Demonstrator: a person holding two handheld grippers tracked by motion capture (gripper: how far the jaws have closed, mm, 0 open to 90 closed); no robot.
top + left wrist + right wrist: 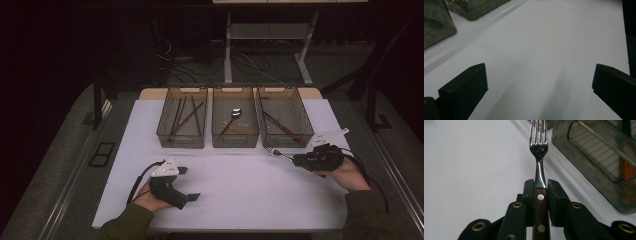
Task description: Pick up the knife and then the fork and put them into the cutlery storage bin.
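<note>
Wood-handled and steel-tined, the fork point(538, 152) sits clamped between the jaws of the right gripper point(300, 159), which press on its riveted handle from both sides; in the right gripper view its long axis runs straight out along the jaws, tines leading. From the high view the fork points leftward and slightly away from the person, its tines point(270, 150) just in front of the near wall of the right bin point(286, 140), close to the gap between that bin and the middle bin point(235, 141). The work in hand looks like sorting cutlery into bins, and the right bin, which already holds long-handled pieces, lies just beyond and to the right of the tines, so the coming move probably turns on lifting the fork over that near rim and swinging its axis to run along the bin's length. The right hand is by far the nearer one. The left gripper point(188, 184) rests low on the white table point(240, 195), well apart from the bins, its jaws wide apart with nothing between them. Open table lies between the two hands, and the left bin point(182, 140) stands well away.
</note>
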